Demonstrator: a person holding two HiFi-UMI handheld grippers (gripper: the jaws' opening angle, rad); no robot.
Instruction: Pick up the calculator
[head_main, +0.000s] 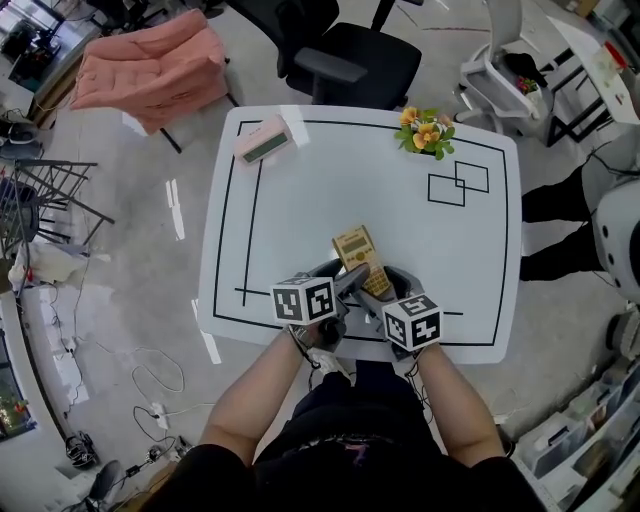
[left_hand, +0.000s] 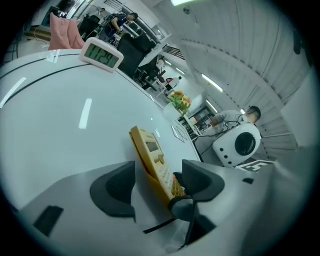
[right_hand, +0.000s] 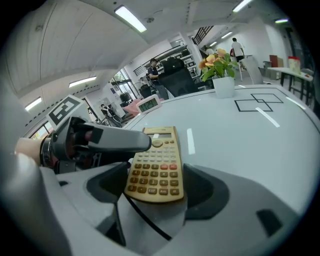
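Calculator (head_main: 356, 246), one; left gripper (left_hand: 157, 184), right gripper (right_hand: 156, 186)

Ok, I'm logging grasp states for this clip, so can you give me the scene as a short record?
calculator: between both grippers, near the table's front edge
right gripper: jaws appear closed on the calculator's side edges
left gripper: jaws apart, calculator edge-on in the gap
lifted: cannot tell
table: white, black lines
far side: clock, flowers
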